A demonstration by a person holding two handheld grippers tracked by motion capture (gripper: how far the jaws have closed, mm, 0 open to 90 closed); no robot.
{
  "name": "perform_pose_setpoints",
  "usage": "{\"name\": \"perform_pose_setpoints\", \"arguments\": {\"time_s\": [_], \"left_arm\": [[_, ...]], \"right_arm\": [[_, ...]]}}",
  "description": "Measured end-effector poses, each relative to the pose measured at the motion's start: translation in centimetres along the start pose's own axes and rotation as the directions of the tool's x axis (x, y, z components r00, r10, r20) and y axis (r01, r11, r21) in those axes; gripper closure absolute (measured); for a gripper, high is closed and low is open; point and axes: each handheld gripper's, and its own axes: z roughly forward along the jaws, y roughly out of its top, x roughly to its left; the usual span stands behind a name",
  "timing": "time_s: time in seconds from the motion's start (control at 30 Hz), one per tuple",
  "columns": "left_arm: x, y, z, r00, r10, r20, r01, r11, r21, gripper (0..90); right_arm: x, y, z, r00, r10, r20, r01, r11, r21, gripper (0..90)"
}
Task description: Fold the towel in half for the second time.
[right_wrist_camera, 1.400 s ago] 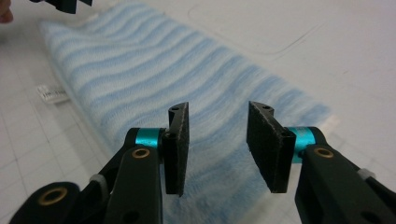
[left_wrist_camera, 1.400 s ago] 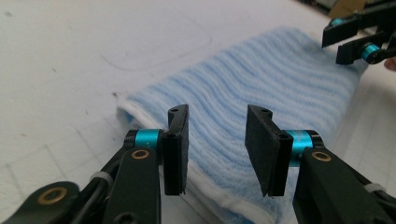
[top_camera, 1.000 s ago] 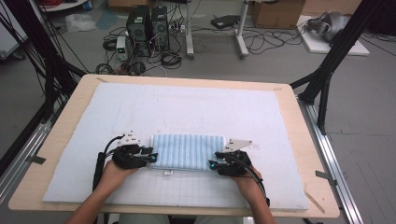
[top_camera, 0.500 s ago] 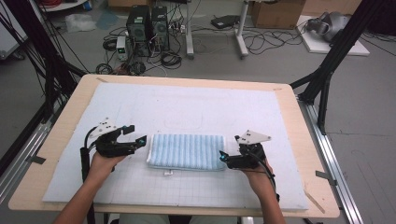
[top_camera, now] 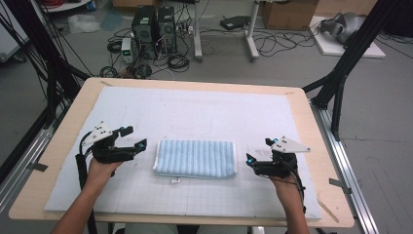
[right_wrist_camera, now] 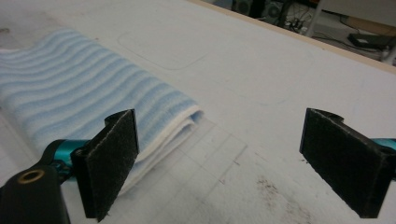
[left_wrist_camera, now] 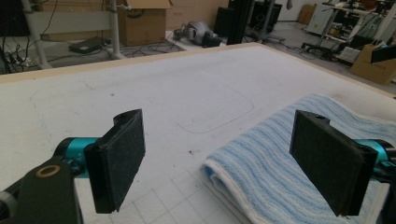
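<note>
On the mat: folded towel (top_camera: 195, 159) lies flat, centred near my edge.
Left gripper (top_camera: 132, 146): jaws just opened, spread, empty, beside towel.
Right gripper (top_camera: 258, 160): same.
Risk: I judge a careless re-approach snags the edge and unfolds it.

A white gridded mat (top_camera: 204, 112) is covering most of the wooden desk (top_camera: 73, 112), with faint rounded outlines showing at its middle. Beyond the desk's far edge, in the upper left of the frame, two dark computer towers (top_camera: 153, 24) are standing on the grey floor (top_camera: 292, 63) amid tangled black cables (top_camera: 178, 61). A cardboard box (top_camera: 287, 13) is sitting in the upper right, and black frame legs (top_camera: 341, 78) are slanting down beside the desk's right edge.
</note>
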Motion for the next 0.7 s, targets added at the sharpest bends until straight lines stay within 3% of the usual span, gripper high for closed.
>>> {"name": "perform_pose_setpoints", "arguments": {"time_s": [0.17,0.7], "left_arm": [[-0.19,0.05,-0.28,0.9999,0.013,0.001,-0.013,0.9999,0.001,19.3],[-0.20,-0.18,-0.39,0.9999,0.011,-0.010,-0.011,0.9999,0.009,19.6]], "right_arm": [[-0.38,-0.12,-0.53,0.9995,0.030,0.012,-0.030,0.9995,-0.013,11.0],[-0.30,0.08,0.05,0.9996,0.029,-0.002,-0.029,0.9995,-0.016,11.0]]}}
